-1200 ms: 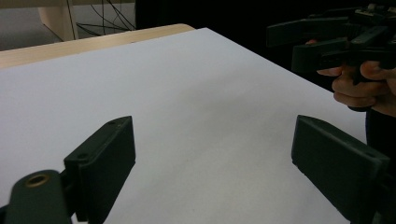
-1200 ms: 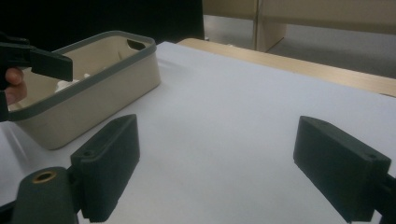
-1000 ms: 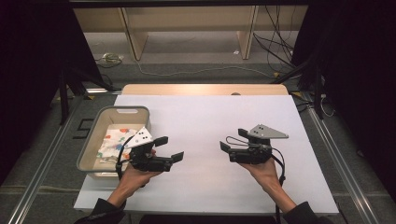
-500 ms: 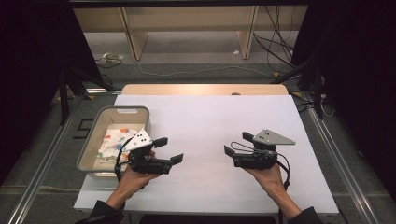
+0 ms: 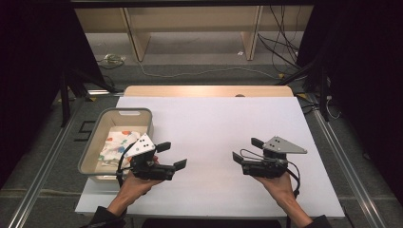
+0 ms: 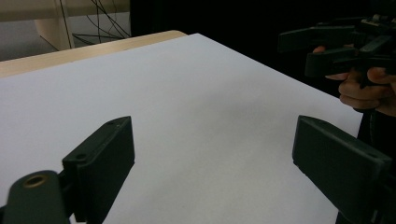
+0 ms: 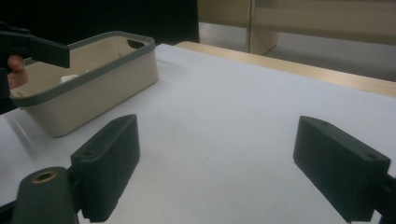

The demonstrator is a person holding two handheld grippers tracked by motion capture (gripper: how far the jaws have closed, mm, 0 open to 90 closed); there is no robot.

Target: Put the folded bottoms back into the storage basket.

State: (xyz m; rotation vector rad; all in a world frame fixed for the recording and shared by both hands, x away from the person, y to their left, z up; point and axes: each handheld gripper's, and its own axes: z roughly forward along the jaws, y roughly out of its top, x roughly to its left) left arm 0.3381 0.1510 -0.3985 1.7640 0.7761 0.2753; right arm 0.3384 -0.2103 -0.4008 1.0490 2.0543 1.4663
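With both the left tongs (image 5: 172, 156) and the right tongs (image 5: 247, 149) gaping wide and empty above the white worktop (image 5: 214, 123), the reach seems unstarted: the patterned cloth (image 5: 116, 142) lies in the beige bin (image 5: 124, 114) at nine o'clock, its wall obstructing a level approach.

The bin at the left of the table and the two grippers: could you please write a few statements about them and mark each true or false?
1. The bin holds a white cloth with coloured spots. True.
2. The left gripper is clamped on the cloth. False: its jaws stand apart over the bare white table sheet, with nothing between them.
3. The right gripper has open jaws with nothing in them. True.
4. The bin stands at the right edge of the table. False: it stands at the left edge, beside the left gripper.
5. The two grippers point toward each other. True.
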